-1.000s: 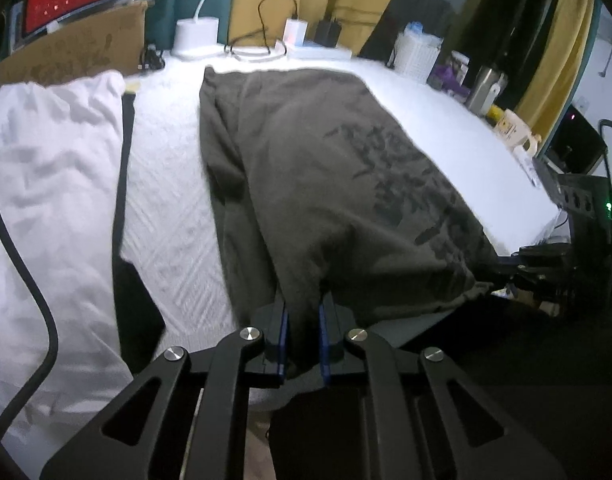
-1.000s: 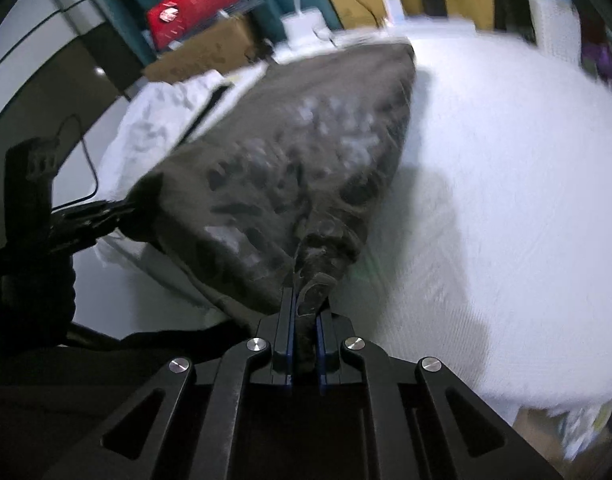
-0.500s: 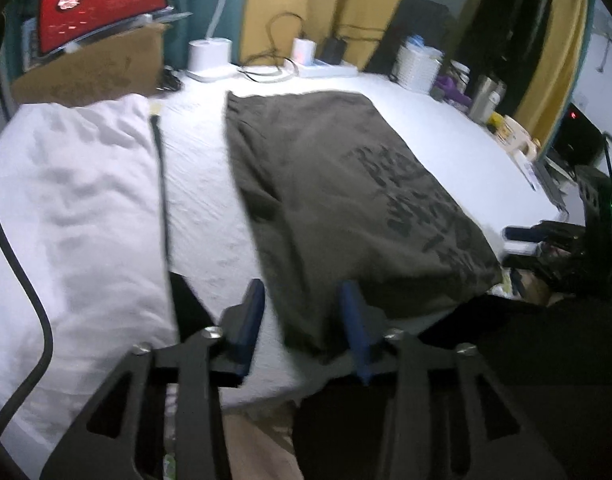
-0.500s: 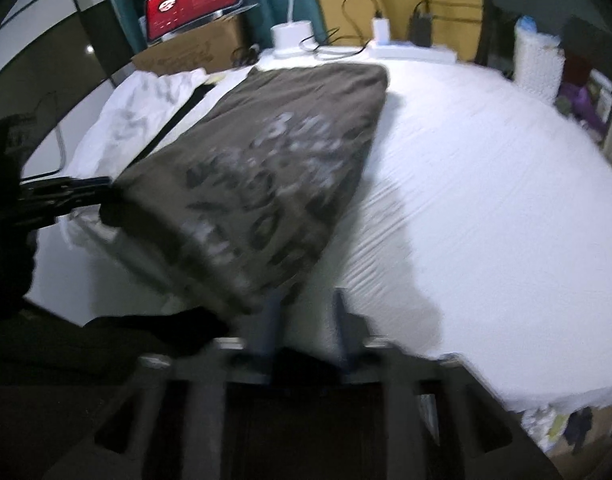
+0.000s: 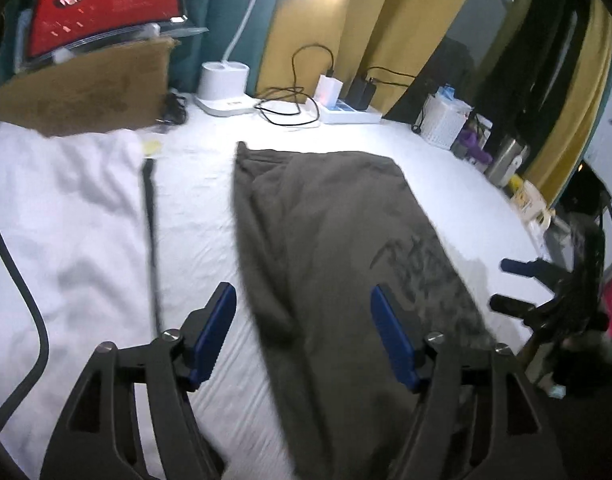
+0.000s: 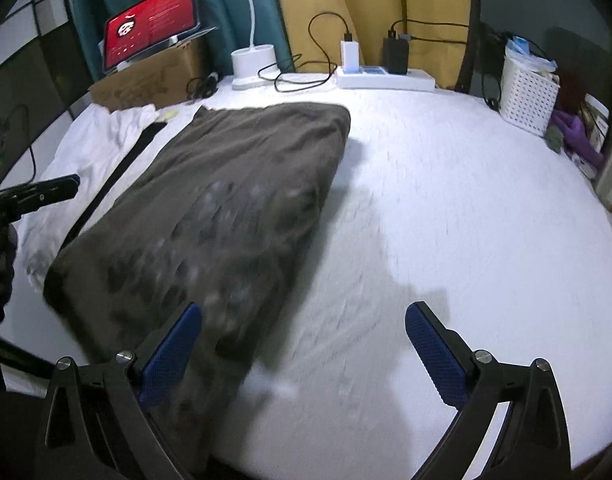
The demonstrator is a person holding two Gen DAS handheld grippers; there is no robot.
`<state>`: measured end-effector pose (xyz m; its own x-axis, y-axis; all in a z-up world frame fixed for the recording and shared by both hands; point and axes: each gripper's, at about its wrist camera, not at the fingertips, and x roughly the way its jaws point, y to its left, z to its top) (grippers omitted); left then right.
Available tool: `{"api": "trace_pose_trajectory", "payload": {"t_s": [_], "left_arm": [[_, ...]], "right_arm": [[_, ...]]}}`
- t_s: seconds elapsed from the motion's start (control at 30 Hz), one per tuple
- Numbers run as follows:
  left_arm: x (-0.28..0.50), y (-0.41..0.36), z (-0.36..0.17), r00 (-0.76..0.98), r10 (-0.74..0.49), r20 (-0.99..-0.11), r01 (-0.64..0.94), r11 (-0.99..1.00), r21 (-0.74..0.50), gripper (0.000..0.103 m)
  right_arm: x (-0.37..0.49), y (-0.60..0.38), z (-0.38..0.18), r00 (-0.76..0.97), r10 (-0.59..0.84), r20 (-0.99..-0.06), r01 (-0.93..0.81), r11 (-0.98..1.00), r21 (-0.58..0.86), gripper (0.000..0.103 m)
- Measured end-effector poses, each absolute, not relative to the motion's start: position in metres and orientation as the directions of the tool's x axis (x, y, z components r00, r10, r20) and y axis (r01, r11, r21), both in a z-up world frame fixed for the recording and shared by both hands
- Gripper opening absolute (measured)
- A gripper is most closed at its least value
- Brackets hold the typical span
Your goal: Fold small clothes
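A dark olive-brown garment (image 5: 337,248) with a dark print lies flat as a long folded rectangle on the white bed; it also shows in the right wrist view (image 6: 226,208). My left gripper (image 5: 304,320) is open and empty, held above the garment's near left edge. My right gripper (image 6: 302,344) is open and empty, above the garment's near right corner. The right gripper's fingers (image 5: 517,280) show at the right of the left wrist view.
A white cloth (image 5: 58,216) with a black strap (image 5: 150,216) lies left of the garment. At the bed's far edge stand a cardboard box (image 6: 146,80), a red-screened tablet (image 6: 150,24), a white lamp base (image 6: 254,64), a power strip (image 6: 385,76) and a white basket (image 6: 525,92).
Both grippers were shut on the garment's near edge a second ago. They have let go, opened wide and lifted. The garment now lies flat on the bed.
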<state>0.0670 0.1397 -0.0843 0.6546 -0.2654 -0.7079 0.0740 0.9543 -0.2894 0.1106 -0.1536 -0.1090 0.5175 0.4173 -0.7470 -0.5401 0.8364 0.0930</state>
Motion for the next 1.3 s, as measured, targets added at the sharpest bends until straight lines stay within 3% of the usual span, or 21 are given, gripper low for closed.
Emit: {"api": "trace_pose_trajectory", "payload": {"t_s": [0.13,0.5,0.57,0.63,0.87,1.3], "left_arm": [[0.098,0.131,-0.089,0.634,-0.288,-0.718,0.084,0.948,-0.307,0.070],[0.141,0.129,-0.103,0.593,-0.208,-0.778,0.017,0.969,-0.247,0.071],[0.146,0.131,-0.106,0.590,-0.192,-0.784,0.005,0.972,-0.234,0.081],[0.153,0.132,-0.115,0.573,-0.142,-0.807,-0.008,0.984,-0.179,0.084],[0.167,0.132,-0.130,0.543,-0.192,-0.817,0.005,0.974,-0.226,0.084],[0.180,0.121,-0.134,0.547,-0.101,-0.831,0.047,0.995,-0.090,0.085]], "right_arm": [[0.139,-0.147,-0.109,0.521,0.425,-0.740,-0.525,0.844,0.115,0.102],[0.186,-0.131,-0.110,0.497,0.431,-0.754,-0.504,0.850,0.153,0.102],[0.193,-0.129,-0.111,0.492,0.429,-0.758,-0.496,0.853,0.162,0.102],[0.201,-0.127,-0.111,0.485,0.442,-0.755,-0.501,0.848,0.174,0.102],[0.223,-0.115,-0.111,0.476,0.477,-0.739,-0.531,0.826,0.191,0.102],[0.246,-0.101,-0.118,0.501,0.469,-0.728,-0.546,0.823,0.155,0.102]]}}
